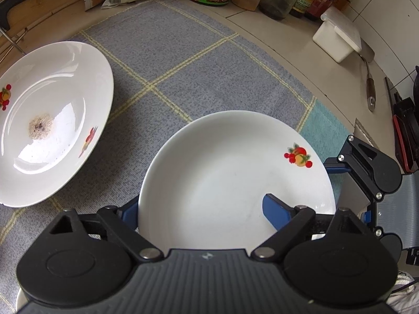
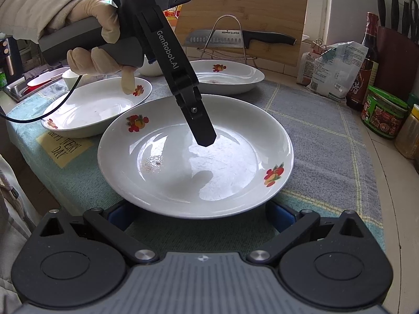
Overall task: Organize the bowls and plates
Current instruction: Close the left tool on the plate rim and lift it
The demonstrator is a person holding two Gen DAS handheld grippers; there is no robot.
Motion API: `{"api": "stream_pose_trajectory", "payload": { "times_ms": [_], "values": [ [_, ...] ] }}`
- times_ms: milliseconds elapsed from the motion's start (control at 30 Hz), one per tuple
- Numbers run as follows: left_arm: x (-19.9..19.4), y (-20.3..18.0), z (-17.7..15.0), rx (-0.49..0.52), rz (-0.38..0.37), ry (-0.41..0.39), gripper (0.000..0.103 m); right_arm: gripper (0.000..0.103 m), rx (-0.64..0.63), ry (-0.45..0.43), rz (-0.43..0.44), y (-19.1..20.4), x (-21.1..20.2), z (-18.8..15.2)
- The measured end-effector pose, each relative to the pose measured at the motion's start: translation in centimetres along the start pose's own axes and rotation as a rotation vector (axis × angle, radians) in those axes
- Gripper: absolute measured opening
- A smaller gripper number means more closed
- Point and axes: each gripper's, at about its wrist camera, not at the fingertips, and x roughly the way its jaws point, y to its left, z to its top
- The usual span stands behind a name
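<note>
Both grippers, left gripper and right gripper, stand apart around the near plate, unclamped; three plates remain unstacked.

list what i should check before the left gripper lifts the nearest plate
1. Left gripper straddles the nearest plate rim: ok, one finger is over the plate, the other behind the rim.
2. Left pads pressing the rim: not ok, jaws stand wide.
3. Right gripper clear of the plate: cannot tell; it is open, pads low by the near rim.
4. Plate empty: ok, only a small stain.
5. Clear of the left plate: cannot tell, rims overlap in view.
</note>
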Motion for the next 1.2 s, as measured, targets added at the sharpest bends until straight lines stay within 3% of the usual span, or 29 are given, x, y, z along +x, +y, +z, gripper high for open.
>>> {"api": "stream_pose_trajectory", "payload": {
  "times_ms": [667,1200],
  "values": [
    [0.2,0.2,0.6,0.011,-0.028,0.053,0.092,0.103,-0.036,0.046,0.046,-0.4,0.8,1.3],
    [-0.6,-0.2,1.1,0.005,-0.038,0.036,0.091,0.103,-0.022,0.07,0.037,-0.5,0.1,1.8]
  ]
}}
